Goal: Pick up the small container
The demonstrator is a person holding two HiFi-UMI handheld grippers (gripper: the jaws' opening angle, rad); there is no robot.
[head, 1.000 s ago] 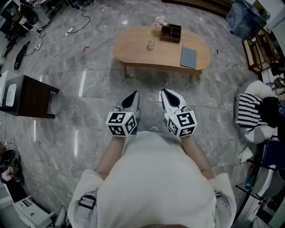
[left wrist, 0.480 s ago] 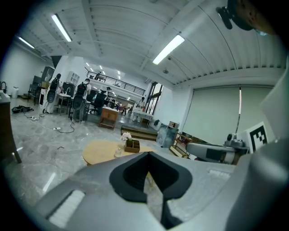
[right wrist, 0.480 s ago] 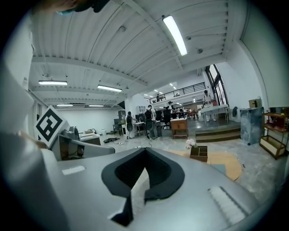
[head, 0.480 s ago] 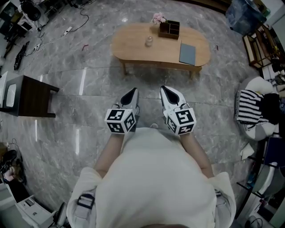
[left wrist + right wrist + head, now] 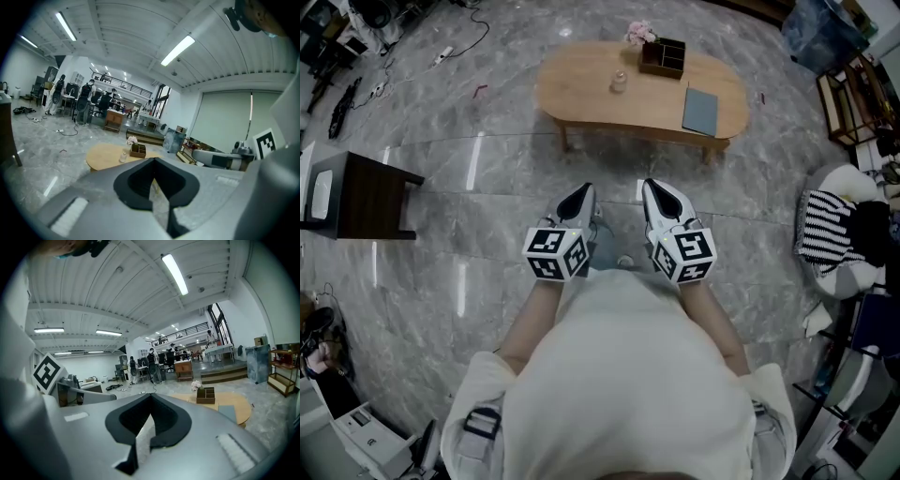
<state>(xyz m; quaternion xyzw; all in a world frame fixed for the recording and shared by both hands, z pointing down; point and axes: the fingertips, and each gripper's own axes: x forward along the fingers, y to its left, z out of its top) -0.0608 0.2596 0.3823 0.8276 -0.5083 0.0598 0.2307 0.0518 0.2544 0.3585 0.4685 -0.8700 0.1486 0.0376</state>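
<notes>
A small glass container [image 5: 620,82] is seen standing on an oval wooden table [image 5: 581,89]. At its 1 o'clock a compartmented wooden box [image 5: 662,58] is set, and at 4 o'clock a grey-blue notebook [image 5: 700,111] is laid flat. Well apart, at 6 o'clock over the marble floor [image 5: 469,187], the left tool [image 5: 577,195] and right tool [image 5: 652,190] are held side by side, jaws closed together with nothing between them.

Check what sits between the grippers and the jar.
Only floor, then the table's near edge. The head view shows nothing else between the left gripper, the right gripper and the jar.
</notes>
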